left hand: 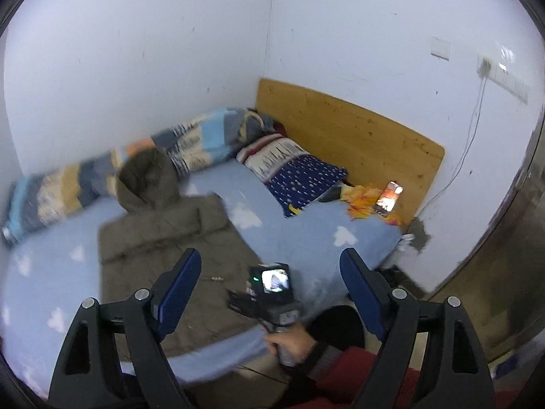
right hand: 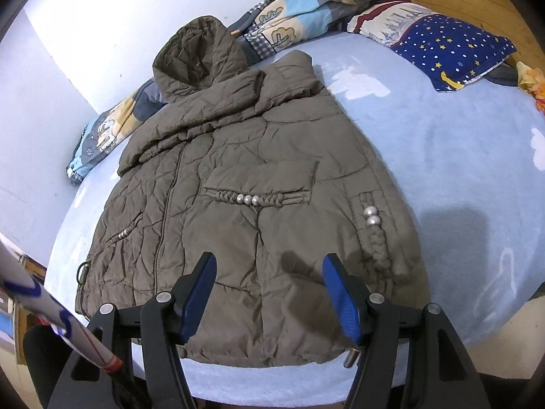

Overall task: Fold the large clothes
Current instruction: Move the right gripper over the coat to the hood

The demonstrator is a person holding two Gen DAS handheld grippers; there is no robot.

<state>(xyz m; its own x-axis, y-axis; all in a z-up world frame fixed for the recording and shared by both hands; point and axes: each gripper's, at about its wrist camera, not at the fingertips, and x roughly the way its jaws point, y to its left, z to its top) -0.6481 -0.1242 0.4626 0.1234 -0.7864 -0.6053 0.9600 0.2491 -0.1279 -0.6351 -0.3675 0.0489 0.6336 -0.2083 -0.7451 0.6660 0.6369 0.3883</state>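
Landmark: I place everything against the olive padded jacket (right hand: 252, 187), which lies spread front-up on the blue bedsheet (right hand: 442, 156), hood toward the wall, hem toward me.
Left of the jacket: a rolled patchwork quilt (right hand: 102, 129) touches the hood side; a striped pole (right hand: 51, 310) crosses my near corner; catching it could drag the hem.
Left gripper (left hand: 269, 272): raised above the jacket's near half, fingers spread and released, nothing between them.
Right gripper (right hand: 269, 279): hovers over the hem, fingers apart and unclenched, only fabric beneath, none pinched.
Sleeve: one sleeve (right hand: 378, 231) lies folded along the jacket's right edge; its pearl beads (right hand: 371, 216) may snag a pad (right hand: 342, 300).
Risk: I judge the puffy, slippery filling may spring open or slide from a shallow pinch; lifting one side alone could skew the fold.
Right of the jacket: a starry pillow (right hand: 453, 47) lies well apart.
Left view only: wooden headboard (left hand: 351, 136), a lit phone (left hand: 388, 197), my right hand (left hand: 293, 341) gripping its handle.
Right view only: zip, braided pockets, beads; the left view blurs these.
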